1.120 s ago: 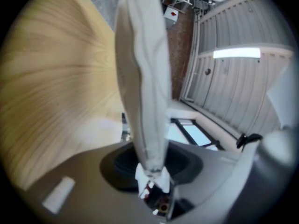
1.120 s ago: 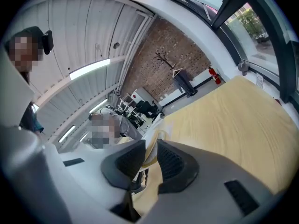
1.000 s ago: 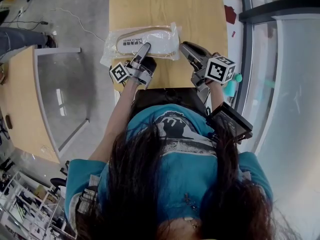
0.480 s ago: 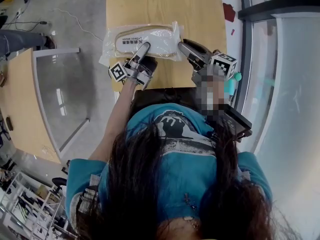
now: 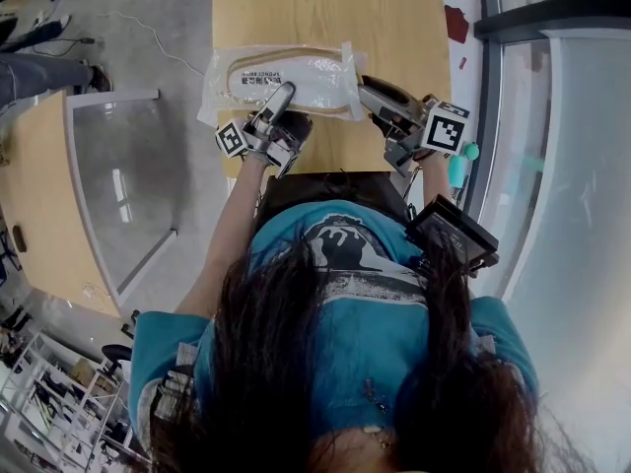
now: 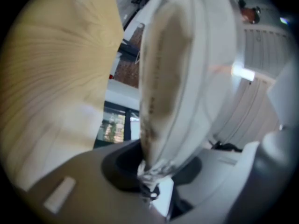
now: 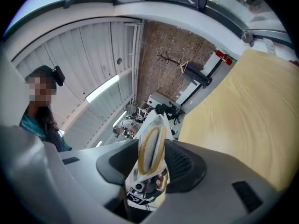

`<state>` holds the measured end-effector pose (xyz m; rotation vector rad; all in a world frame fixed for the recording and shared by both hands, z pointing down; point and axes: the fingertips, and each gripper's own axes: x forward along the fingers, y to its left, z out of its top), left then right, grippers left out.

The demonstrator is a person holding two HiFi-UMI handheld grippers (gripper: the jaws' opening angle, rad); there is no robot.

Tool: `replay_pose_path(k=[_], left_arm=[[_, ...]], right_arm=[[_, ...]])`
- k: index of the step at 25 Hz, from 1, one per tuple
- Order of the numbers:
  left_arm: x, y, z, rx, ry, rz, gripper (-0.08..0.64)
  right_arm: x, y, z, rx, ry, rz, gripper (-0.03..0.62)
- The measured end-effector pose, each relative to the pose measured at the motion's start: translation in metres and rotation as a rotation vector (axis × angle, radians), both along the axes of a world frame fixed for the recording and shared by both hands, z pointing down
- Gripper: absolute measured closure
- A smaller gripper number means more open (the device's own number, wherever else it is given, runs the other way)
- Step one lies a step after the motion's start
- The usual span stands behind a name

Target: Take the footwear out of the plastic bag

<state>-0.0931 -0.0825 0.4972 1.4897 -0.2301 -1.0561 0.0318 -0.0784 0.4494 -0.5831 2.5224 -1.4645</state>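
Observation:
A clear plastic bag (image 5: 320, 75) with pale slippers (image 5: 258, 73) inside lies across the wooden table (image 5: 325, 8). My left gripper (image 5: 279, 95) is shut on the bag's near edge. In the left gripper view the crumpled plastic (image 6: 150, 174) is pinched between the jaws and the bag (image 6: 187, 69) rises ahead. My right gripper (image 5: 367, 89) is at the bag's right end. Its jaws have just been opening. The bag's end (image 7: 150, 148), with a slipper's rim showing, stands between the pads, which seem to have eased off it.
A glass-topped table (image 5: 118, 185) stands to the left. A black device (image 5: 454, 236) hangs by my right arm, with a teal object (image 5: 458, 170) beside the table's right edge. A person (image 7: 42, 115) shows at the left of the right gripper view.
The right gripper's jaws have spread apart around the bag's end. Both grippers have come up a little, and the bag's near edge has lifted with the left one.

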Motion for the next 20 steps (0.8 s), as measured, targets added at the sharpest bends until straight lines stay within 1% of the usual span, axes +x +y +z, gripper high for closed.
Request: replay_pose_path(k=[1, 2, 3, 4, 5, 7, 8, 9, 10, 12, 15, 17, 19, 20], left_arm=[[0.001, -0.001, 0.002, 0.0, -0.027, 0.003, 0.457], [0.002, -0.001, 0.003, 0.001, -0.035, 0.004, 0.457], [0.001, -0.001, 0.003, 0.005, -0.026, 0.004, 0.457], [0.0, 0.0, 0.001, 0.011, -0.007, 0.005, 0.457], [0.0, 0.0, -0.001, 0.017, 0.014, 0.008, 0.459], [0.002, -0.001, -0.004, 0.025, 0.039, 0.014, 0.459], [0.004, -0.001, -0.004, 0.026, 0.038, 0.017, 0.459], [0.005, -0.002, -0.004, 0.023, 0.027, 0.017, 0.459], [0.006, -0.002, -0.003, 0.017, 0.005, 0.016, 0.46], [0.008, -0.003, -0.001, 0.006, -0.042, 0.013, 0.46], [0.011, -0.006, -0.001, -0.005, -0.062, 0.018, 0.46], [0.014, -0.004, -0.001, -0.014, -0.083, 0.005, 0.459], [0.015, -0.003, 0.004, -0.02, -0.149, -0.024, 0.449], [0.015, -0.003, 0.009, -0.024, -0.189, -0.044, 0.443]], right_arm=[[-0.003, 0.0, -0.001, 0.024, 0.036, -0.017, 0.437], [-0.005, 0.0, -0.001, 0.052, 0.08, -0.027, 0.437], [-0.006, 0.0, 0.0, 0.075, 0.114, -0.032, 0.437], [-0.007, -0.001, 0.0, 0.087, 0.124, -0.035, 0.437], [-0.007, -0.002, 0.0, 0.084, 0.106, -0.039, 0.436], [-0.009, -0.003, -0.002, 0.042, 0.013, -0.051, 0.423], [-0.009, -0.003, -0.003, 0.013, -0.034, -0.054, 0.419], [-0.01, -0.003, -0.003, -0.014, -0.061, -0.052, 0.419], [-0.011, -0.002, -0.004, -0.031, -0.066, -0.046, 0.419], [-0.015, -0.002, -0.005, -0.045, -0.034, -0.042, 0.419], [-0.023, -0.009, 0.001, -0.079, -0.013, -0.04, 0.419], [-0.023, -0.011, 0.006, -0.114, 0.0, -0.014, 0.423], [-0.018, -0.006, 0.017, -0.17, 0.042, 0.007, 0.462], [-0.016, -0.004, 0.023, -0.193, 0.067, 0.011, 0.469]])
